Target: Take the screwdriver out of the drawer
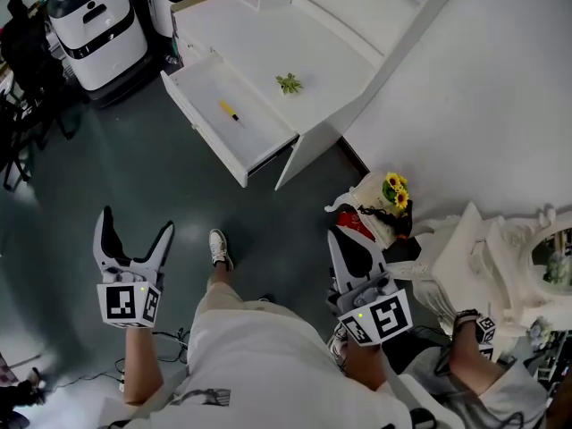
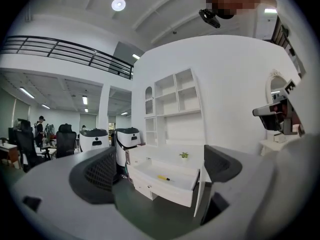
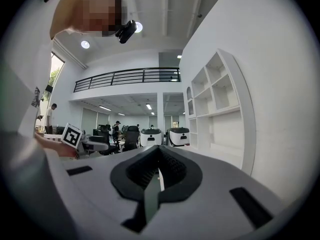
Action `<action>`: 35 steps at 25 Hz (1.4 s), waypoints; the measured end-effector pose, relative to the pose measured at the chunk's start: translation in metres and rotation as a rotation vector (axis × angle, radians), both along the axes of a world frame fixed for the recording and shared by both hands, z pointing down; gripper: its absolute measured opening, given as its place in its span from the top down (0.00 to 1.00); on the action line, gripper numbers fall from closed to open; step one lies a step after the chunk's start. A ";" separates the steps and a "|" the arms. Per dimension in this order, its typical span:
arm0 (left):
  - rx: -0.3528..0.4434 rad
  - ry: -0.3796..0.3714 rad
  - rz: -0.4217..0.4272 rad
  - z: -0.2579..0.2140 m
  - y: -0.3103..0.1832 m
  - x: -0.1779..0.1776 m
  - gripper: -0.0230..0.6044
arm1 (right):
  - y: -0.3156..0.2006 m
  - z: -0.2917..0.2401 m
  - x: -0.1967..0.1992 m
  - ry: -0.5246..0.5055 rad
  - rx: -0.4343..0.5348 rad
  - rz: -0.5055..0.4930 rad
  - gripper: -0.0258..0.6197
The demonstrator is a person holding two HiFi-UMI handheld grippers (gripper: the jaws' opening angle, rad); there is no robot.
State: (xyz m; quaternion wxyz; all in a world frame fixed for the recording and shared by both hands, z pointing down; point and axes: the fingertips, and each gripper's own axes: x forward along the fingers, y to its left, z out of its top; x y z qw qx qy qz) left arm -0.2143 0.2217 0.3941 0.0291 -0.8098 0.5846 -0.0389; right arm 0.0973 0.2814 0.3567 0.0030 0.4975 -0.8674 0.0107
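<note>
A yellow screwdriver (image 1: 230,111) lies in the open white drawer (image 1: 201,119) of a white desk, far ahead of both grippers. My left gripper (image 1: 137,222) is held low at the left, open wide, with nothing between its fingers. In the left gripper view the drawer (image 2: 172,191) and the screwdriver (image 2: 163,178) show in the distance between the spread jaws of the left gripper (image 2: 162,166). My right gripper (image 1: 338,239) is at the right, shut, and holds nothing. In the right gripper view the right gripper (image 3: 159,171) has its pads together; it faces along the shelf wall.
The desk top (image 1: 268,43) carries a small green plant (image 1: 289,83) and backs onto white shelves (image 2: 175,96). White wheeled machines (image 1: 94,25) stand left of the desk. An ornate white dressing table (image 1: 500,248) and sunflowers (image 1: 395,190) stand at the right. Dark floor (image 1: 134,150) lies between me and the drawer.
</note>
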 end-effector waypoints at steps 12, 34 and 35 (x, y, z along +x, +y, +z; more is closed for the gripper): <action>-0.075 0.040 0.192 0.024 -0.219 -0.001 0.13 | -0.208 -0.017 -0.058 0.035 -0.029 0.056 0.95; -0.333 -0.062 0.384 0.117 -0.387 0.081 0.13 | -0.326 -0.016 -0.023 0.047 -0.045 0.165 0.95; -0.349 -0.068 0.371 0.122 -0.395 0.087 0.13 | -0.334 -0.018 -0.016 0.038 -0.040 0.157 0.95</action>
